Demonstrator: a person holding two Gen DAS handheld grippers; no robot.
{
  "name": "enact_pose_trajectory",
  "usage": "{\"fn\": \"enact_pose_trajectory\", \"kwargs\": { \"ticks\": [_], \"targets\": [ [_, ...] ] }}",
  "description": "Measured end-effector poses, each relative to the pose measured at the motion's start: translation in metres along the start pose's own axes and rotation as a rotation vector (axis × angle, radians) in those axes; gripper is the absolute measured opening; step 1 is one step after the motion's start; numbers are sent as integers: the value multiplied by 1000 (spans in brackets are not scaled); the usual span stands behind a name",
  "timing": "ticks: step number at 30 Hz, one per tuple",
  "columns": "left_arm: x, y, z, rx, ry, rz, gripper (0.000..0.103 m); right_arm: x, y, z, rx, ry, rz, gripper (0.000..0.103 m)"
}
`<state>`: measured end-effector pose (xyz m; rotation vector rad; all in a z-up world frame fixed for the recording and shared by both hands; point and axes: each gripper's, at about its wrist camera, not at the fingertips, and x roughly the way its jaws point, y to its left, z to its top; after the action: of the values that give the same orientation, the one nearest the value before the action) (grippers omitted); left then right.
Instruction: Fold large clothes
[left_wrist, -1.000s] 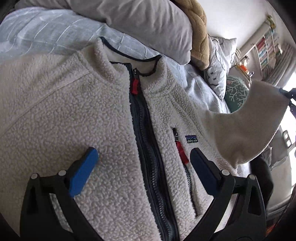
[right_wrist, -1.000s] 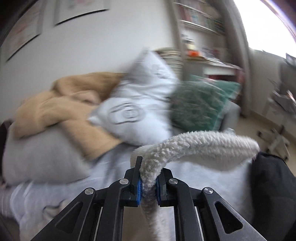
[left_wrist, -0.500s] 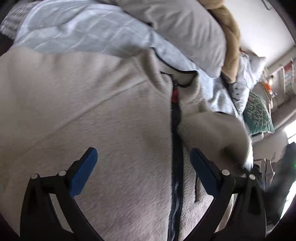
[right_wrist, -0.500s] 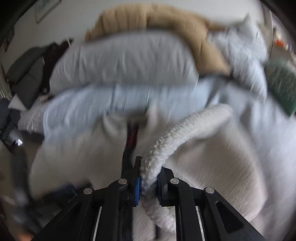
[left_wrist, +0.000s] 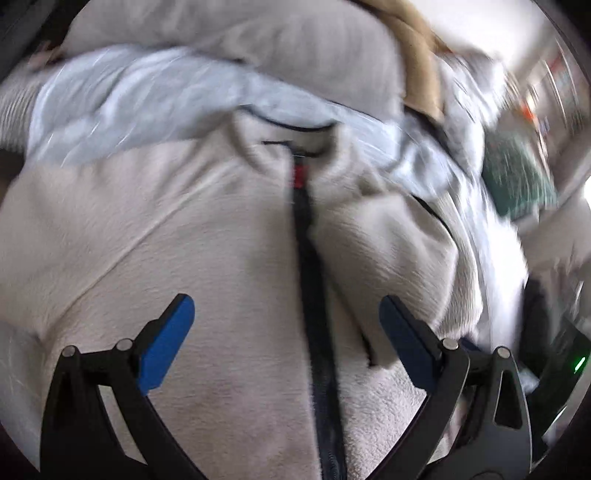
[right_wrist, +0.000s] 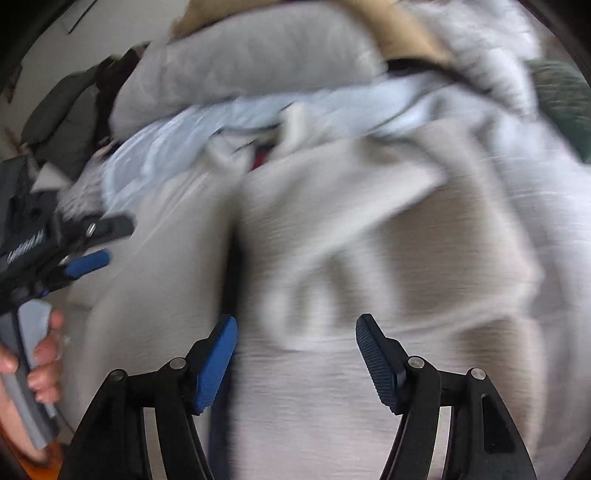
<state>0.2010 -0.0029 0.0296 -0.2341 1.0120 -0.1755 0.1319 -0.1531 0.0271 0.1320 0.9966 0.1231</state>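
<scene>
Now the fleece jacket (left_wrist: 207, 236) lies front-up on the bed (left_wrist: 122, 99), zipper (left_wrist: 314, 295) running straight away from both grippers. The left gripper (left_wrist: 286, 343) and right gripper (right_wrist: 297, 363) hover spread and empty; the unfolded sleeve side lies nearer the left.

A home bedroom. A large grey pillow (left_wrist: 258, 40) fills the top of the left wrist view, above a rumpled pale blue bedsheet (left_wrist: 147, 99). A tan quilted blanket (left_wrist: 417, 55) lies upper right, with a green patterned cushion (left_wrist: 517, 181) at the right edge.
</scene>
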Motion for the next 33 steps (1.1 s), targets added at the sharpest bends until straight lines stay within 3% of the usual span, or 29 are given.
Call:
{"fn": "enact_pose_trajectory", "kwargs": {
  "ticks": [5, 8, 11, 12, 14, 15, 16, 18, 21, 23, 25, 26, 29, 33],
  "targets": [
    [27, -92, -14, 274, -20, 62, 100, -8, -72, 11, 256, 5, -64, 57],
    [50, -126, -21, 352, -13, 76, 100, -10, -107, 12, 324, 29, -136, 57],
    [80, -143, -24, 389, 0, 139, 98, -13, -132, 11, 374, 38, -140, 57],
    [86, -146, -24, 396, -7, 178, 92, -14, -136, 10, 391, 40, -130, 57],
    [94, -143, -23, 406, -45, 276, 68, -13, -144, 8, 418, 48, -115, 57],
    [91, -135, -21, 384, -63, 295, 52, -13, -148, 8, 426, 51, -118, 57],
    [86, -127, -20, 355, -73, 283, 44, -13, -151, 5, 428, 54, -121, 57],
    [67, -101, -16, 263, -79, 209, 37, -14, -152, 4, 426, 56, -123, 57],
    [37, -53, -17, 165, -69, 161, 35, -17, -144, 0, 419, 61, -119, 57],
    [19, -11, -26, 94, -32, 95, 38, -16, -142, -2, 411, 68, -113, 57],
    [12, 19, -41, 52, 16, 49, 65, -12, -138, -1, 402, 76, -109, 57],
    [10, 38, -50, 35, 48, 15, 71, -10, -135, -1, 400, 82, -107, 57],
    [4, 85, -74, -18, 110, -84, 73, -9, -130, -1, 392, 89, -99, 58],
    [1, 132, -78, -147, 85, -109, 74, -9, -124, -1, 366, 85, -106, 64]
  ]
}}
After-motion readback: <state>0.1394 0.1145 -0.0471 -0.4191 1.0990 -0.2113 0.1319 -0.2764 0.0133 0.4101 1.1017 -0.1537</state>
